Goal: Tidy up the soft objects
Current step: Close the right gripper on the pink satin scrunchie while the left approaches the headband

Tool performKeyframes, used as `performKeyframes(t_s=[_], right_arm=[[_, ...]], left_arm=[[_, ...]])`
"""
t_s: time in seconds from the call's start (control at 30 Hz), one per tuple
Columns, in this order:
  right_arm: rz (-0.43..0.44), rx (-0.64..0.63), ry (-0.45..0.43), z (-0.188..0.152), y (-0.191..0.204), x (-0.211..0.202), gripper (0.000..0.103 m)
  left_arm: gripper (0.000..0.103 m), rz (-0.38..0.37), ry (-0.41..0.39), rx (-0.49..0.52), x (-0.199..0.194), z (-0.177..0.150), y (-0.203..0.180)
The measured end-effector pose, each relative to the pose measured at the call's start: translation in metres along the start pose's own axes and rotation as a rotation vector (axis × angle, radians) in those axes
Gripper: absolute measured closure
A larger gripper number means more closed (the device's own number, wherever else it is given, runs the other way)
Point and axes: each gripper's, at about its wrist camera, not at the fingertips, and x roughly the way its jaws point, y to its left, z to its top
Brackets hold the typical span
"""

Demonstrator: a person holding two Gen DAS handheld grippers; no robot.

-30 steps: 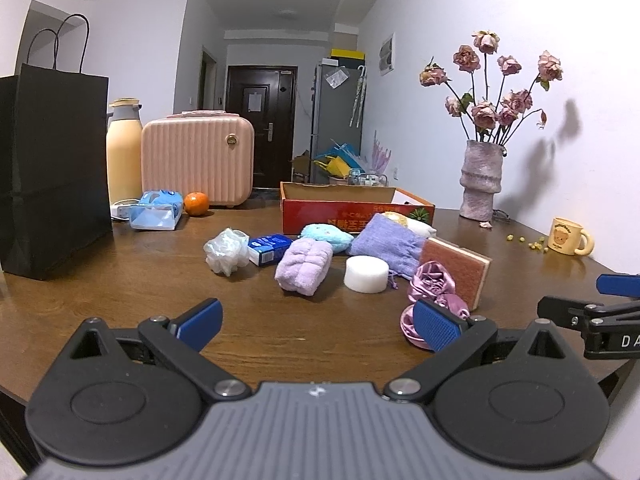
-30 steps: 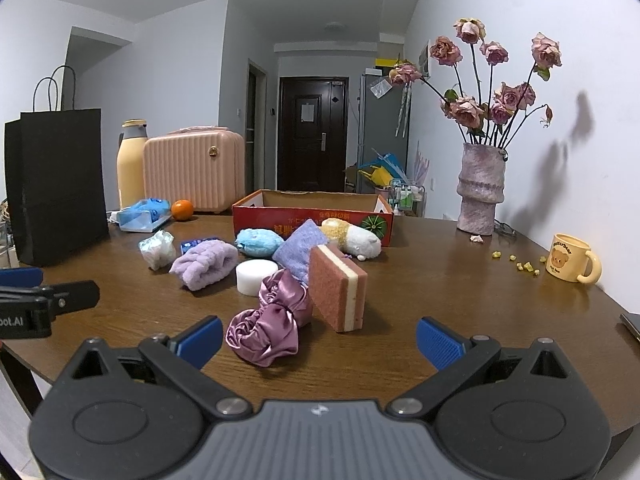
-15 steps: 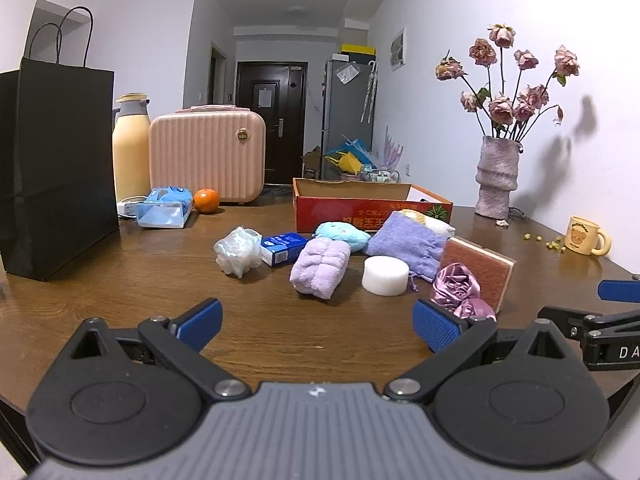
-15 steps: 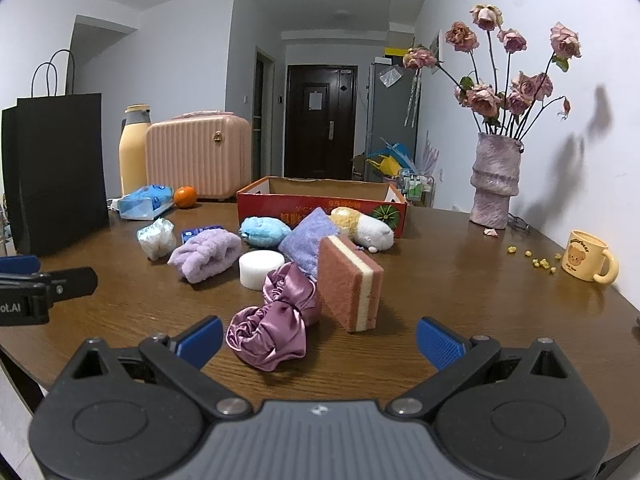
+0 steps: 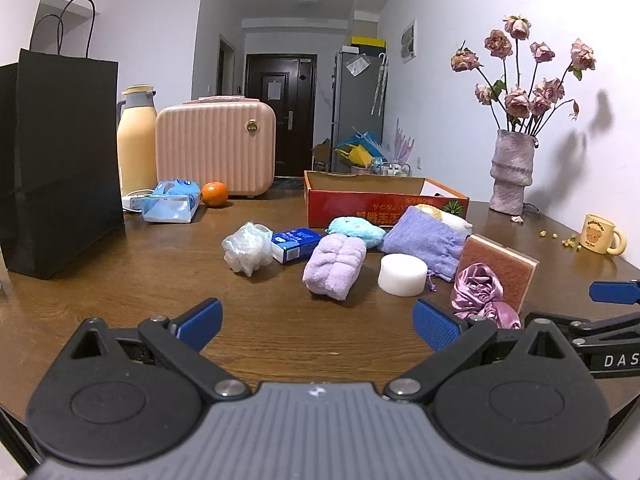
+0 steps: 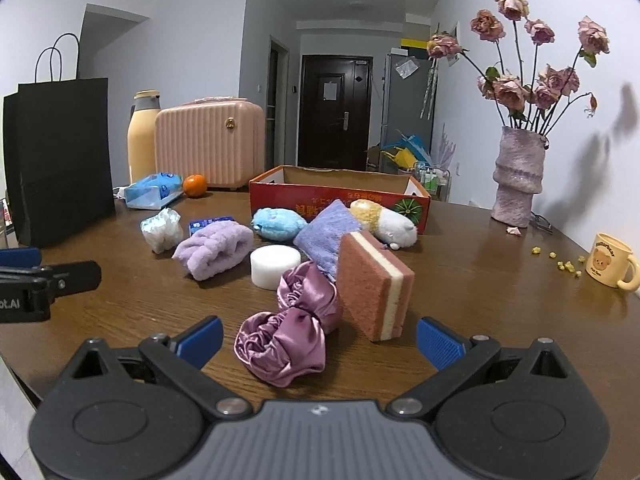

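Observation:
Soft things lie in a cluster on the wooden table in front of a red cardboard box (image 5: 384, 200) (image 6: 340, 196): a lilac fluffy headband (image 5: 335, 267) (image 6: 214, 250), a white round sponge (image 5: 402, 274) (image 6: 275, 266), a purple knit pouch (image 5: 424, 240) (image 6: 326, 236), a blue plush (image 5: 354, 230) (image 6: 278, 224), a pink sponge block (image 5: 500, 270) (image 6: 372, 280), pink satin scrunchies (image 5: 478, 294) (image 6: 292, 328), a cream plush (image 6: 384, 222). My left gripper (image 5: 316, 324) is open and empty, short of the headband. My right gripper (image 6: 318, 342) is open around the near scrunchie.
A black paper bag (image 5: 56, 160), a yellow flask (image 5: 136, 140), a pink case (image 5: 216, 144), a tissue pack (image 5: 172, 202) and an orange (image 5: 214, 193) stand at the left back. A crumpled plastic wad (image 5: 247, 248) and a blue carton (image 5: 296, 244) lie nearby. Vase (image 5: 512, 176) and mug (image 5: 602, 234) stand right.
Both grippers have moved forward toward the cluster and tilted up a little. The objects have not moved. Both stay open.

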Motion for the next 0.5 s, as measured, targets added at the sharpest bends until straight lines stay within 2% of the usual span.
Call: performKeyframes(t_s=[0.5], right_arm=[[0.02, 0.004, 0.08, 0.001, 0.007, 0.048, 0.001]], left_arm=[[0.0, -0.008, 0.057, -0.023, 0.033, 0.0, 0.01]])
